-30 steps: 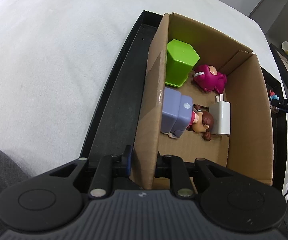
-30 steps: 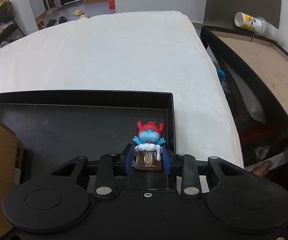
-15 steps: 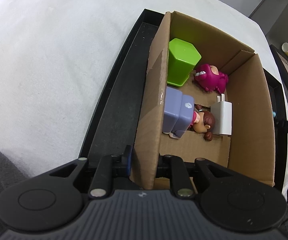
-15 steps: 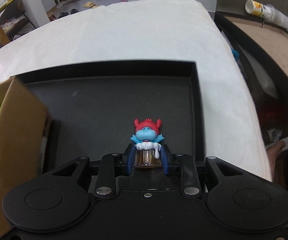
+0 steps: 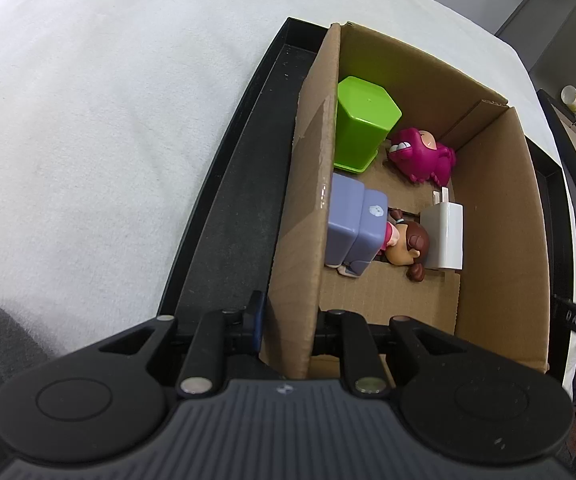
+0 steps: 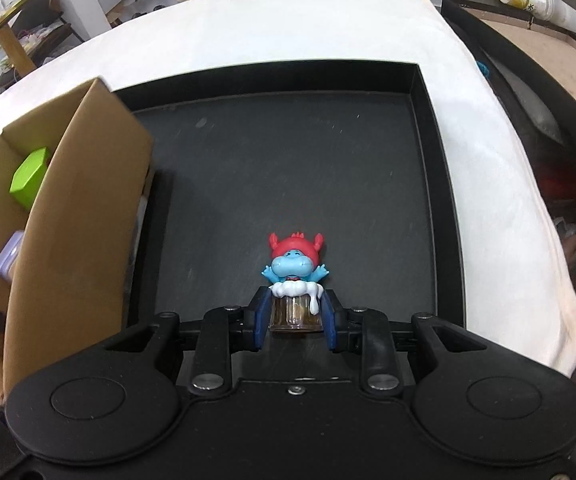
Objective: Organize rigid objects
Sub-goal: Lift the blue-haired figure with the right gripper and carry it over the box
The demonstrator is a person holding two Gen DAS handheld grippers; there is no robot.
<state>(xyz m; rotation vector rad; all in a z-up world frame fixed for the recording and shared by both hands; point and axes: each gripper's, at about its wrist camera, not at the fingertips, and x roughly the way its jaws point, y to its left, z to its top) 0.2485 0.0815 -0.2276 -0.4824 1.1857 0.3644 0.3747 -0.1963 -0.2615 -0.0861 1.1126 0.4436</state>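
Two grippers are busy: the right gripper (image 6: pixel 295 316) squeezes a blue toy (image 6: pixel 295 280); the left gripper (image 5: pixel 288 316) pinches the box (image 5: pixel 303 200) wall ahead.

Close downward views, seemingly sharing box (image 5: pixel 499 216)

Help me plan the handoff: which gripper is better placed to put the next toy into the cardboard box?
Right. The right gripper already grips the blue hippo figurine over the black tray, beside the cardboard box. The left gripper is clamped on the box wall, apparently steadying it.
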